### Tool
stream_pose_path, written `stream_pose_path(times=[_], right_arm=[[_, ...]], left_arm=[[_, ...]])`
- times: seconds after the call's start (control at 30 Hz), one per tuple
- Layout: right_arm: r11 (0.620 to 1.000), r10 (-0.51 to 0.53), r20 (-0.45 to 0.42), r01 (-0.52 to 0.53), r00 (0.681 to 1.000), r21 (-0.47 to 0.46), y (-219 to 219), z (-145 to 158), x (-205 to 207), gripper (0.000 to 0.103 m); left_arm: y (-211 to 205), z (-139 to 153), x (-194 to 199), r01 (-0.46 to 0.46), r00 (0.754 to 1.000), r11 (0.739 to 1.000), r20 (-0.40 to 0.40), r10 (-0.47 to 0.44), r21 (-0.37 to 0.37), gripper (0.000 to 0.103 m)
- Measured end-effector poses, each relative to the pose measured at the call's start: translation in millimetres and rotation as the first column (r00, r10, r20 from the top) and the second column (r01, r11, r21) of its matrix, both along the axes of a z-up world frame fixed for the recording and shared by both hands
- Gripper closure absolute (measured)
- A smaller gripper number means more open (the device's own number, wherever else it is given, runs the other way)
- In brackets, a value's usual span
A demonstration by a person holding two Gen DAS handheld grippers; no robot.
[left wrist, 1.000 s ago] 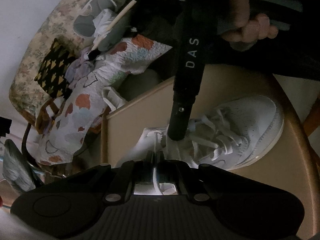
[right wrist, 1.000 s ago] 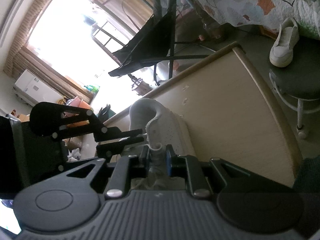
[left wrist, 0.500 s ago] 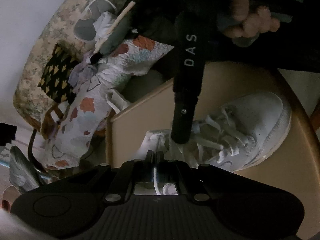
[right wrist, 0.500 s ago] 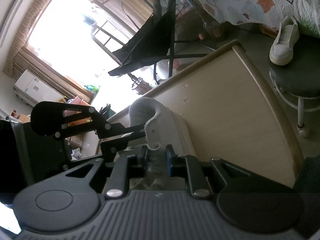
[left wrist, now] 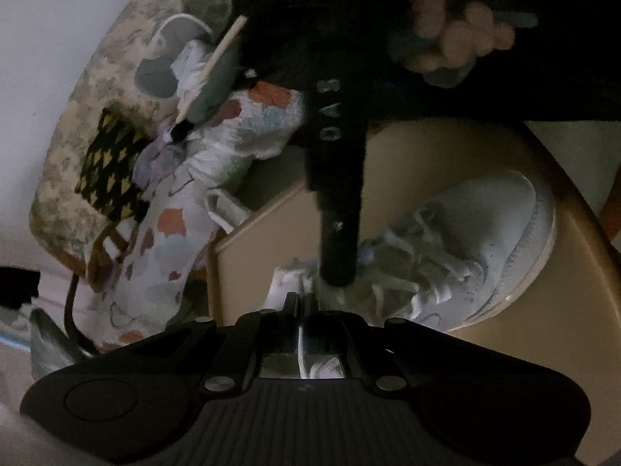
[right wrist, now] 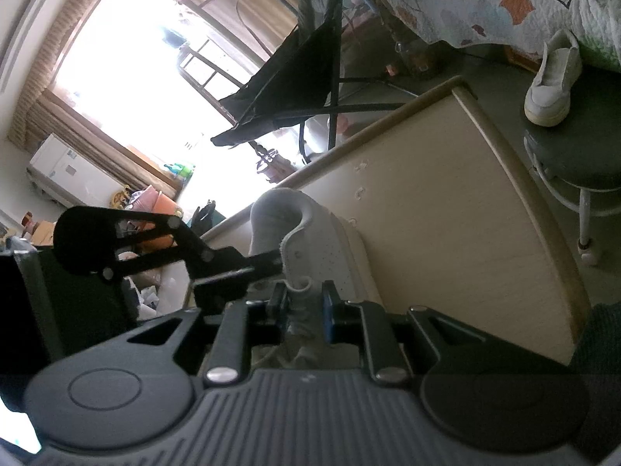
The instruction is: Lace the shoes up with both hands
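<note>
left gripper [left wrist: 302, 303] is pinching a white shoelace [left wrist: 299, 357] (jaws closed) | right gripper [right wrist: 306, 306] is clamping the white sneaker [left wrist: 465, 248] collar | sneaker is lying on the tabletop [right wrist: 446, 209]

A lived-in bedroom at home: a quilted bed [right wrist: 504, 4] beyond the tongs, curtained window [right wrist: 128, 77] to their left, cluttered floor.

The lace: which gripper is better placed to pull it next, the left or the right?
Left, probably. The left gripper is shut on the lace, so it can pull directly. The right gripper clamps the shoe at its collar, steadying it on the table.
</note>
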State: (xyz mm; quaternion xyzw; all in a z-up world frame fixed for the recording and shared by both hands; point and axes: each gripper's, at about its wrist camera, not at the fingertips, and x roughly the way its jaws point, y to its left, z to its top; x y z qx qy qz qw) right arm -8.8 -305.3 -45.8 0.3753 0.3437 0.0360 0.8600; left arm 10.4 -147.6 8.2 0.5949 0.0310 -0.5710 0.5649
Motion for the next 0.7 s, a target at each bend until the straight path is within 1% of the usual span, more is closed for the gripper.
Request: stream_pose_path(times=[0.13, 0.47, 0.5, 0.53, 0.7], right_arm=[[1.0, 0.0, 0.001, 0.0, 1.0, 0.005, -1.9, -1.8, -1.0, 0.086], [1.0, 0.019, -0.012, -0.019, 1.0, -0.005, -6.1, 0.0, -3.7, 0.084], [1.0, 0.026, -0.015, -0.026, 1.0, -0.01, -5.9, 0.9, -4.6, 0.084], [0.999, 0.036, -0.017, -0.036, 0.999, -0.017, -5.6, 2.4, -5.0, 0.083], [0.994, 0.074, -0.013, -0.075, 0.997, -0.08, -3.3, 15.7, -10.7, 0.082]], left_arm=[[-4.9, 2.9, 1.3, -0.019, 1.0, 1.0, -0.023, 0.018, -0.008, 0.101], [-7.9, -0.2, -0.1, -0.04, 0.999, 0.999, -0.022, 0.039, -0.014, 0.1], [-7.9, -0.7, 0.2, -0.042, 0.999, 0.999, -0.021, 0.042, -0.015, 0.097], [-7.5, -0.8, 0.0, -0.047, 0.999, 0.999, -0.021, 0.047, -0.017, 0.087], [-4.3, 3.7, 2.6, -0.105, 0.994, 0.994, -0.047, 0.104, -0.022, 0.087]])
